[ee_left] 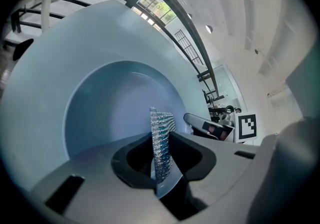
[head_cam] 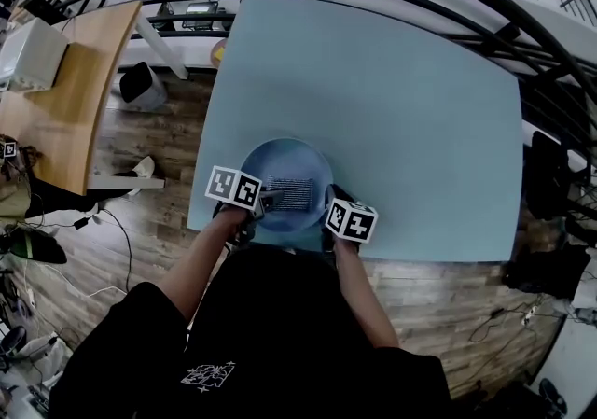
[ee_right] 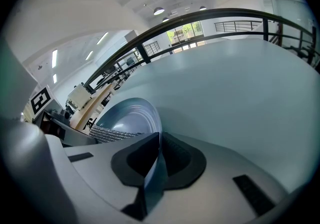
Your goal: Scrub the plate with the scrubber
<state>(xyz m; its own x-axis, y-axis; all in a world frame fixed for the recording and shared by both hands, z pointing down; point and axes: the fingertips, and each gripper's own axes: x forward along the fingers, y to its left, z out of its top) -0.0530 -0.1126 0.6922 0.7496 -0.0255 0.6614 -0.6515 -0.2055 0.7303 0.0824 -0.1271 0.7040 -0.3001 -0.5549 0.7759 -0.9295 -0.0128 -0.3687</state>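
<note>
Near the front edge of the pale blue table (head_cam: 392, 100), the blue plate (head_cam: 291, 161) lies flat, directly ahead of the person.

**Right gripper (head_cam: 330, 206).** Jaws are clamped on the plate's right rim. In the right gripper view the thin rim (ee_right: 151, 175) passes edge-on between both pads. Judged purpose: to anchor the plate so that scrubbing pressure cannot slide or spin it on the smooth tabletop.

**Left gripper (head_cam: 264, 202).** Jaws are clenched on the scrubber (head_cam: 290, 191), a flat pad of silvery mesh. In the left gripper view the pad (ee_left: 161, 140) stands on edge between the jaws and projects forward over the plate's well (ee_left: 107, 103). The head view shows the pad lying across the near part of the well. It appears to rest on the surface, though contact cannot be confirmed. Judged purpose: gripping one end leaves most of the mesh free to bear on the plate.

**Arrangement.** The grippers work from opposite sides, left and right, so neither blocks the other's travel.

**Markings.**
- Each gripper cube carries black-and-white square markers (head_cam: 234, 188); these hold no letters.
- The person's dark top bears a white graphic (head_cam: 209, 375), too small to read.
- No brand or label shows on the plate or scrubber.
</note>
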